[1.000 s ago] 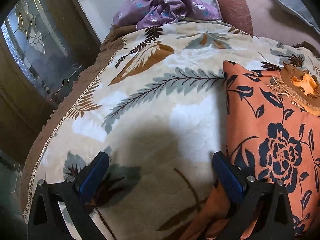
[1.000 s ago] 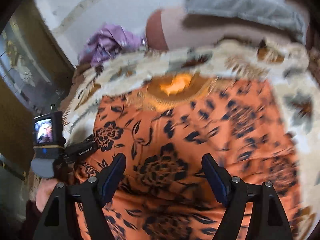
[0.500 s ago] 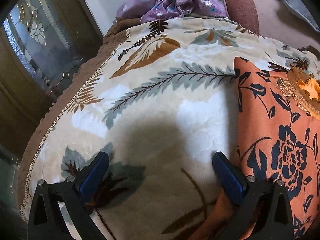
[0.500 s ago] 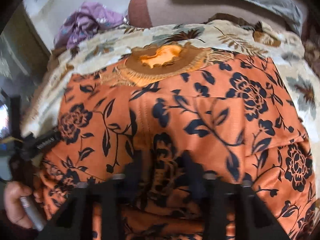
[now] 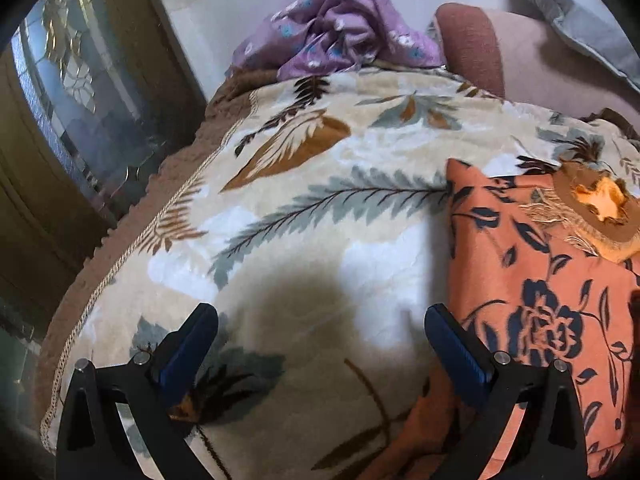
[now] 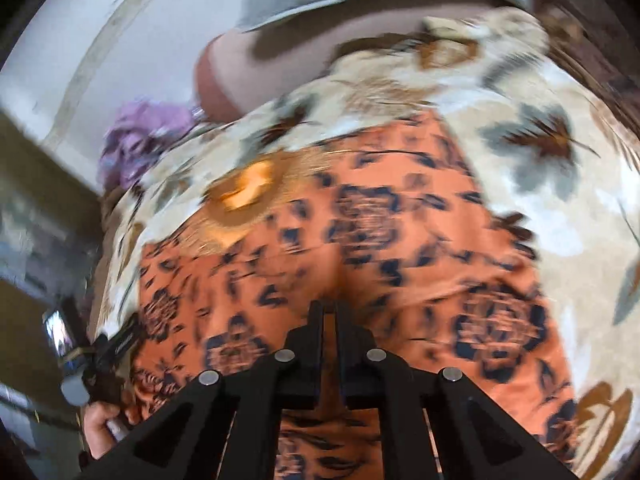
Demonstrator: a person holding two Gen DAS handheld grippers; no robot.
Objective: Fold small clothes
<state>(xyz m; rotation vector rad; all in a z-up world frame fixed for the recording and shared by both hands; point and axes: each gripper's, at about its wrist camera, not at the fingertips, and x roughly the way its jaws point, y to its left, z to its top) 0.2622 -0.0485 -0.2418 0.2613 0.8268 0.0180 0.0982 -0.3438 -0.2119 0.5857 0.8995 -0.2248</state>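
An orange garment (image 5: 540, 280) with dark blue flowers and a gold embroidered neckline (image 5: 592, 212) lies on a leaf-patterned blanket (image 5: 312, 200). My left gripper (image 5: 320, 332) hovers open over the blanket, its right finger (image 5: 452, 344) at the garment's left edge, nothing between the pads. In the right wrist view the garment (image 6: 400, 220) fills the middle, blurred by motion. My right gripper (image 6: 328, 312) is shut on a pinched ridge of the orange cloth near its lower middle. The left gripper (image 6: 100, 356) and the hand holding it show at the lower left.
A crumpled purple flowered cloth (image 5: 340, 36) sits at the blanket's far edge. A brown sofa arm (image 5: 472, 44) and a grey cushion (image 5: 568, 12) lie behind. A glass-panelled door (image 5: 80, 92) stands left, past the blanket's brown border (image 5: 132, 232).
My right gripper went from open above the garment to shut on a fold of it, then shifted sideways with the cloth. The left gripper stayed open and almost still.
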